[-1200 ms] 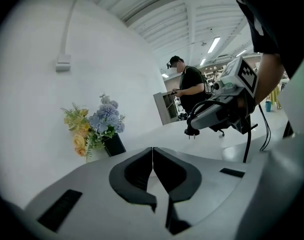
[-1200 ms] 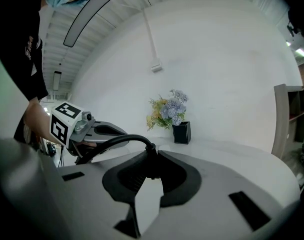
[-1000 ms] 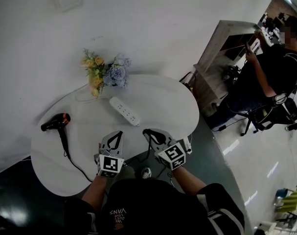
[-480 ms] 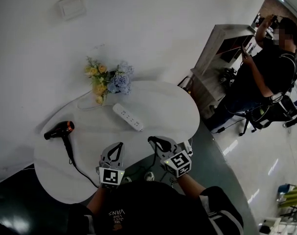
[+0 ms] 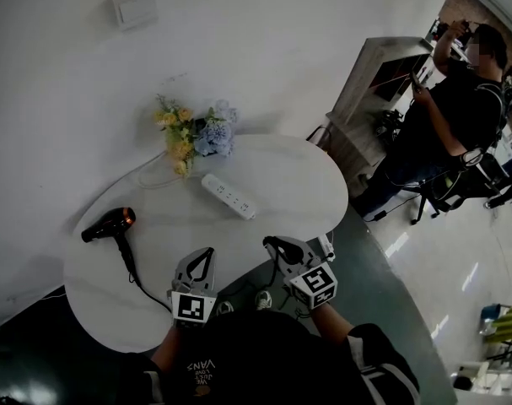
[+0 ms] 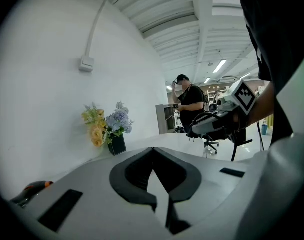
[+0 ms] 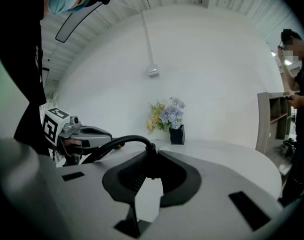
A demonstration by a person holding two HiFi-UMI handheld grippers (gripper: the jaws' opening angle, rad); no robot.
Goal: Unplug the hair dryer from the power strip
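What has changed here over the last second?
Both grippers drew back a little from the power strip: the left gripper shut and empty, the right gripper still clamped on the plug. Nothing was grabbed or released. The hair dryer, power strip and flowers stayed put.

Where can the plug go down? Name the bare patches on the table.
Widest bare patch: right half of the table, between the power strip and the right rim. Smaller one: centre, between the cord of the hair dryer and the strip. Crowded: the rear, around the flowers.
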